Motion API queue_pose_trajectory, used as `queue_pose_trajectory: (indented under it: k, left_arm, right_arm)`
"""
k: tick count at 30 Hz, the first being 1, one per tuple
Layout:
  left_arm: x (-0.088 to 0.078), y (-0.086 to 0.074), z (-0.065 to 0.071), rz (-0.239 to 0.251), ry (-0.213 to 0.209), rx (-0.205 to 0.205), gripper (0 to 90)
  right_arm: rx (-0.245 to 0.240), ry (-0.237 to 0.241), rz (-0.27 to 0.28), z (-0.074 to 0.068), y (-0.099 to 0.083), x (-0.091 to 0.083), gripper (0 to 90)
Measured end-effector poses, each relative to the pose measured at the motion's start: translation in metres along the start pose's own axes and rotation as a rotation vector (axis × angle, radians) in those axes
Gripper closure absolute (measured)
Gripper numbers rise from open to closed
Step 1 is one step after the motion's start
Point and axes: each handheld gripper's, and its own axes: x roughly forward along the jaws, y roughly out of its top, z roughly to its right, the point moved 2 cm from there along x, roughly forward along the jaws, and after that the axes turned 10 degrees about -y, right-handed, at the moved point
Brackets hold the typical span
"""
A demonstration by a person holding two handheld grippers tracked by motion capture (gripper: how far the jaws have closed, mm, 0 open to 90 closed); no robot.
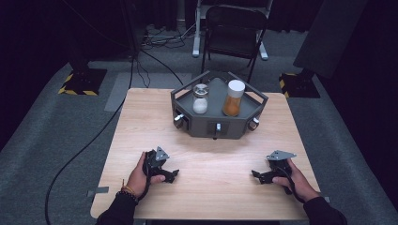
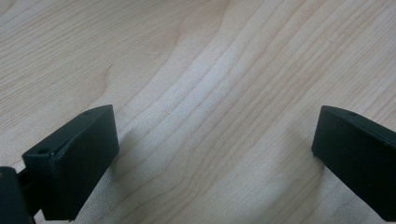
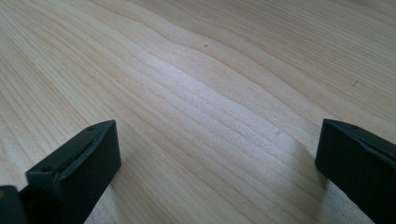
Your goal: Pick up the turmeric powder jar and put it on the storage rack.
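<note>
Wood-grain table [image 1: 206, 164] is filling the middle of the high view, with a dark carpeted floor around it and a black folding chair [image 1: 234, 30] standing beyond its far edge. A grey angular tray [image 1: 185, 96] is sitting on the far half of the table, and two containers are standing upright in it: a clear shaker [image 1: 200, 98] holding white grains on the left, and just beside it a taller jar [image 1: 233, 97] with a white lid and orange contents. Near the front edge, the person's left hand [image 1: 138, 176] is holding the left gripper [image 1: 171, 176], which is resting on the wood and pointing inward. The right hand [image 1: 295, 180] is holding the right gripper [image 1: 257, 176] the same way, pointing back toward the left one. Both grippers are lying well apart from the tray and from each other.

Left gripper view: the left gripper [image 2: 215, 154] is showing its two black jaws spread wide apart, with bare wood between them.

Right gripper view: the right gripper [image 3: 217, 158] is likewise holding its jaws wide apart over bare wood, gripping nothing.
</note>
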Motion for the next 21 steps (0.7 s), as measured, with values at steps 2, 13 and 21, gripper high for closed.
queue_pose_trajectory:
  k: [2, 13, 21]
  left_arm:
    - [0.0002, 0.0003, -0.0001, 0.000, -0.001, 0.000, 0.0]
    - [0.0009, 0.0007, -0.0011, 0.002, -0.005, 0.005, 0.0]
    - [0.0015, 0.0011, -0.0007, 0.003, -0.003, 0.004, 0.0]
  right_arm:
    - [0.001, -0.001, 0.000, -0.0002, -0.0001, -0.0001, 0.0]
    - [0.001, 0.000, 0.000, 0.0001, -0.0001, -0.0001, 0.0]
    - [-0.001, 0.002, 0.000, 0.0005, -0.0002, -0.0001, 0.0]
